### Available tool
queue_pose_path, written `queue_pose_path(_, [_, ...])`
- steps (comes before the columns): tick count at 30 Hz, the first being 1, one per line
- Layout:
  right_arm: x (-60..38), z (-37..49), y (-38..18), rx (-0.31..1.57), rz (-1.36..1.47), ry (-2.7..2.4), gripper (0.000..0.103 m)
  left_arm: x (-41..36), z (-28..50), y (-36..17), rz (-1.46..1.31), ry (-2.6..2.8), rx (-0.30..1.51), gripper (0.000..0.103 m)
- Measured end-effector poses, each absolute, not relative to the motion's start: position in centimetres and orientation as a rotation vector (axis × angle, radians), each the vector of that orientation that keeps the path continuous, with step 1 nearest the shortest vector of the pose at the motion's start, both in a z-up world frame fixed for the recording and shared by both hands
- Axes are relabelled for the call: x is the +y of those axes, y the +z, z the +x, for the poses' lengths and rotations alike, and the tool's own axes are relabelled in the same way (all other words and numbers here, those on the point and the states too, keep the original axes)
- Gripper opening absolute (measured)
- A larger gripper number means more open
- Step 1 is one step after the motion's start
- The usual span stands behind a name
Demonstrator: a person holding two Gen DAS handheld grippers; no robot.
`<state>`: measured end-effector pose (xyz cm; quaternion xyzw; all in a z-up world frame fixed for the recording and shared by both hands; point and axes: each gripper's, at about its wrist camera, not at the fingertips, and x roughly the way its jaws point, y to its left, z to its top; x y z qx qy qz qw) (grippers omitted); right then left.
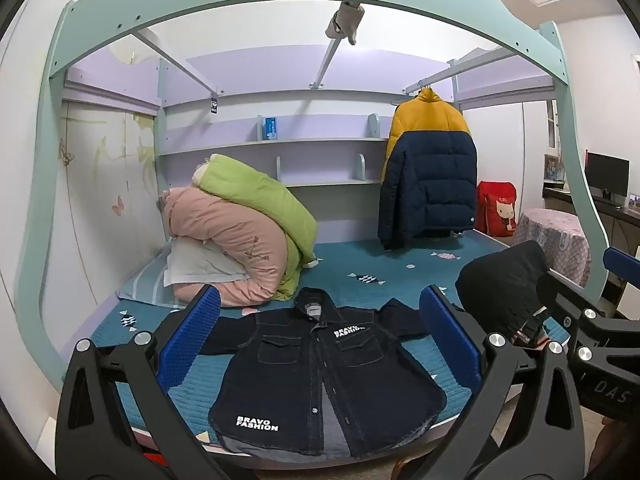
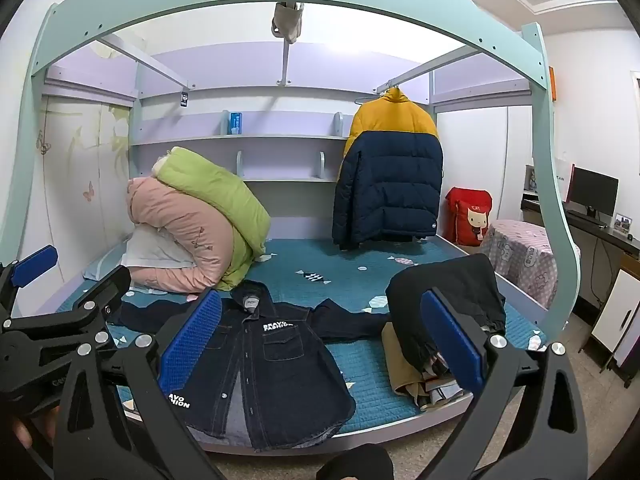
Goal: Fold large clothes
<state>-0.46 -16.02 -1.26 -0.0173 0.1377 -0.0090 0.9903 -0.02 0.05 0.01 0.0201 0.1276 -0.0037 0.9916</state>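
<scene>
A dark denim jacket (image 1: 320,372) with white "BRAVO FASHION" print lies flat, front up, sleeves spread, near the front edge of the teal bed (image 1: 380,264). It also shows in the right wrist view (image 2: 272,368). My left gripper (image 1: 320,344) is open and empty, held in front of and above the jacket. My right gripper (image 2: 320,344) is open and empty too, beside the left one, whose frame (image 2: 52,320) shows at left. The right gripper's frame (image 1: 592,328) shows at the right of the left wrist view.
A pile of dark and tan clothes (image 2: 444,320) lies at the bed's front right. Rolled pink and green quilts (image 1: 248,240) sit at back left. A yellow and navy puffer coat (image 1: 428,176) hangs at back right. A red bag (image 2: 468,216) and a covered table (image 2: 520,256) stand right.
</scene>
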Motion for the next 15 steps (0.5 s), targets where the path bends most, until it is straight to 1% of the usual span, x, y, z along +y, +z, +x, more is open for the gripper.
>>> queue_pose_path(15, [-15.87, -0.62, -1.08, 0.278, -0.039, -0.025, 0.096, -0.16, -0.19, 0.36, 0.037, -0.008, 0.258, 0.099])
